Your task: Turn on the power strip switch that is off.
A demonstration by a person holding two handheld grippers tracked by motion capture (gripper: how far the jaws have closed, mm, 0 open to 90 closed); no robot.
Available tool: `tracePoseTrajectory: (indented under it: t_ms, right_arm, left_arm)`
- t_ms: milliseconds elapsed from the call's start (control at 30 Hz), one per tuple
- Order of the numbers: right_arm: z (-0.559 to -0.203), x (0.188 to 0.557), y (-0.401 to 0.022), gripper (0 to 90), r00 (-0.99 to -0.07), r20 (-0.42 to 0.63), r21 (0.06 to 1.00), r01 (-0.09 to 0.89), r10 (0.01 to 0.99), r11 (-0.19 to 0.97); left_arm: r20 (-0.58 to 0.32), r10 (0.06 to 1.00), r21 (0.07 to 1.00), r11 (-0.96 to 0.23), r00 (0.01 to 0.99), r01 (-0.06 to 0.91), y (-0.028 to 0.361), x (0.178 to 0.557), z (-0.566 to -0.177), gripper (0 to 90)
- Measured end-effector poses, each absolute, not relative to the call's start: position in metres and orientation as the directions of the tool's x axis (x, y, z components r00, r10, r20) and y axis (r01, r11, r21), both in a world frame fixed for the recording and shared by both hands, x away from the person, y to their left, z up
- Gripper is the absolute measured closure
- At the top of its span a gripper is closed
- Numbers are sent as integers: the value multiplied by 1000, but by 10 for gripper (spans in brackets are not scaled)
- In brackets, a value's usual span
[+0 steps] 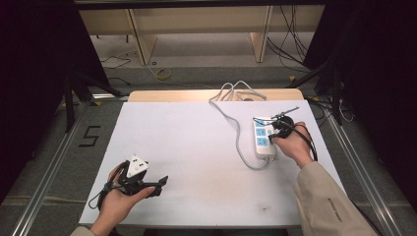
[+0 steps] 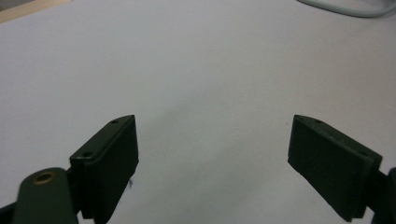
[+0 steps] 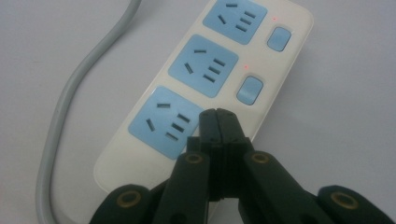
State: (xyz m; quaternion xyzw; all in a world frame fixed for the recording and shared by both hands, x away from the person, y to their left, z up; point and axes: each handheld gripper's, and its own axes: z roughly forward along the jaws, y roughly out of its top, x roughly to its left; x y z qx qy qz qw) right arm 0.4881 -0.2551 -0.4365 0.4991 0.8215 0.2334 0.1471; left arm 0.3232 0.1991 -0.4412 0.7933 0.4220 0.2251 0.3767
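My right gripper [image 3: 217,114], its two black jaws pressed flat together with nothing between them, hung over the near end of the white three-outlet power strip with pale blue socket faces [image 3: 205,88], which lay close to the right edge of the white tabletop [image 1: 196,147], its grey cable [image 1: 238,135] looping back toward the far edge. In the right gripper view the closed tips sat just where the nearest outlet's pale blue rocker switch [image 3: 219,122] should be, beside the nearest socket; I could not tell whether they were already touching it. The two farther switches [image 3: 250,89] each showed a small red light beside them. I judged the step in hand to be pressing that nearest switch with the closed tips. To do it well, I reckoned, the jaws needed to stay shut and firm so they acted as one blunt point, come down squarely on the rocker rather than on the socket face next to it, and push straight down so the light strip would not skid toward the table's edge. My left gripper [image 1: 147,184] waited well apart near the front left corner of the tabletop, jaws spread wide and empty over bare white surface, as the left gripper view [image 2: 212,154] showed; it could have steadied the strip's far end had the strip begun to slide.
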Motion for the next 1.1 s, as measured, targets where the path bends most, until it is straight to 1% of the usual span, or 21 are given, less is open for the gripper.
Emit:
tracePoseTrajectory:
  t_ms: [567, 1100]
  right_arm:
    - [-439, 488, -256, 900, -443, 14, 526, 765, 896, 371]
    - [-439, 488, -254, 900, -432, 7, 517, 773, 902, 367]
  left_arm:
    - [38, 840, 787, -359, 542, 501, 199, 323, -441, 158]
    - [42, 838, 786, -364, 544, 500, 199, 322, -441, 158]
